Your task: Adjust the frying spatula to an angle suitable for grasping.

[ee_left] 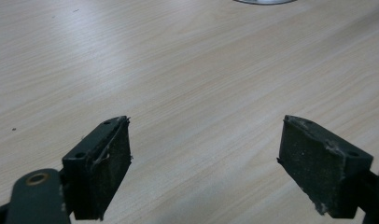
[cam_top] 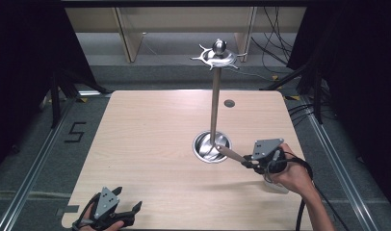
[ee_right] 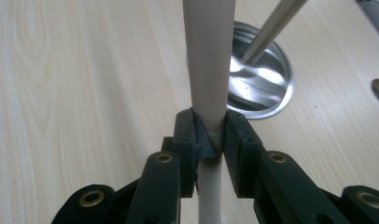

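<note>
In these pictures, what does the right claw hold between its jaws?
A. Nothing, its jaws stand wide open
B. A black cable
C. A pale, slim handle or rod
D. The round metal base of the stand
C: in the right gripper view the right claw is shut on a pale rod, with the stand's metal base lying apart behind it.

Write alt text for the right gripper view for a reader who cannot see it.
The right gripper clamps a pale, smooth handle between its black fingers. Beyond it, on the light wooden table, a round metal base bears a slanting rod.
</note>
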{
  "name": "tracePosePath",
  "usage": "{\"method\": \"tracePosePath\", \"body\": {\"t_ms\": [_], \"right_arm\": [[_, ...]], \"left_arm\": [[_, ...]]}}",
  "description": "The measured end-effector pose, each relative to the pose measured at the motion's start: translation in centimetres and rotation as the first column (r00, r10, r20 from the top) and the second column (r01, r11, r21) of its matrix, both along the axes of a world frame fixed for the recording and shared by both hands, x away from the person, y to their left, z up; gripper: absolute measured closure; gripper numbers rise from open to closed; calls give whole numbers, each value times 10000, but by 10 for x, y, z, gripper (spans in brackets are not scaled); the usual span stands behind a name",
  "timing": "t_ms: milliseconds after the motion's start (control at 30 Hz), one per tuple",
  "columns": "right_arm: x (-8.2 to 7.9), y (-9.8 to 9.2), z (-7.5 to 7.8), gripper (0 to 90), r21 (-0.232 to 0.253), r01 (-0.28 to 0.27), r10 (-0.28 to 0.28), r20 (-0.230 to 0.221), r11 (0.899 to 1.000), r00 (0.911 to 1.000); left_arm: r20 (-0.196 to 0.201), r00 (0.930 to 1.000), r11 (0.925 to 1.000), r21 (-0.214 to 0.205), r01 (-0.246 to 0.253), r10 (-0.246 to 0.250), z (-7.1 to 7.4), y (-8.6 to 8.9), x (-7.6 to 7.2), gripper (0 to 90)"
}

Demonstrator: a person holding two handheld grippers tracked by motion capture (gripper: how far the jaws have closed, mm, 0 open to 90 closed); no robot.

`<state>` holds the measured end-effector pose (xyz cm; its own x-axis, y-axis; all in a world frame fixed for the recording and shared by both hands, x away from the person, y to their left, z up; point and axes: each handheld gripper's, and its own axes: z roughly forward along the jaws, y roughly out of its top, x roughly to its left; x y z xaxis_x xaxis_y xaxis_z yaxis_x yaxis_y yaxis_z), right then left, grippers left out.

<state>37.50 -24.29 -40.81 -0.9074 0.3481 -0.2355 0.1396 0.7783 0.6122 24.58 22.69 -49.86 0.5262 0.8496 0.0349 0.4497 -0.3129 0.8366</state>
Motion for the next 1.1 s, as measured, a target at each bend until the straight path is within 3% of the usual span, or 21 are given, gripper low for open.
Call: {"method": "tracePosePath", "body": {"t_ms": [33, 67, 167, 233, 267, 333, 367, 467, 567, 600, 800, 833, 900, 1000, 1100], "right_arm": [[0, -3, 1, 765, 148, -31, 30, 87, 9999, 10000], [-2, -5, 3, 765, 249, 130, -127, -98, 9996, 9999], [-2, -11, 6, 765, 597, 159, -172, 211, 9981, 9996], [-3, -14, 8, 765, 840, 265, -279, 154, 9961, 9995], [-4, -20, 11, 765, 1244, 555, -582, 182, 9907, 9981], [-4, -22, 12, 765, 1367, 628, -660, 191, 9886, 9976], [-5, -27, 15, 765, 1780, 635, -714, 384, 9820, 9967], [-6, -31, 19, 765, 2219, 742, -872, 490, 9722, 9950], [-7, -33, 22, 766, 2399, 763, -916, 532, 9678, 9944], [-7, -34, 24, 766, 2634, 801, -969, 517, 9613, 9939], [-7, -38, 28, 766, 3098, 812, -1061, 641, 9473, 9923], [-8, -38, 27, 766, 3255, 907, -1201, 715, 9412, 9902], [-7, -38, 28, 766, 3314, 865, -1149, 672, 9395, 9911], [-8, -40, 29, 766, 3695, 816, -1139, 664, 9257, 9913], [-8, -41, 31, 766, 3800, 716, -1081, 754, 9222, 9913]], "left_arm": [[-37, 10000, 10000, -65, -26, 26, 0, -1, 0, 160], [-37, 10000, 10000, -65, -26, 26, 0, -1, 0, 159], [-64, 10000, 9999, -92, -44, 43, 0, -1, 0, 159], [-51, 10000, 9999, -98, -58, 58, 0, -1, 0, 159], [-25, 10000, 9999, -88, -65, 65, 0, -1, 0, 159], [4, 10000, 10000, 9, -38, 38, 0, 0, 0, 159], [-2, 10000, 10000, 7, -32, 32, 1, 0, 0, 160], [9, 10000, 10000, 28, -48, 48, 0, 0, 0, 159], [27, 10000, 10000, 8, -57, 57, 0, 0, 0, 160], [45, 10000, 9998, -170, -85, 85, 0, -1, 0, 159], [40, 10000, 9999, -149, -84, 85, 0, -1, 0, 159], [36, 9999, 9994, -320, -128, 129, -1, -2, 0, 159], [7, 9999, 9996, -259, -146, 146, -1, -1, 0, 160], [6, 9999, 9995, -293, -148, 149, 0, -1, -1, 159], [17, 9999, 9995, -295, -148, 149, 0, -1, -1, 160]]}}
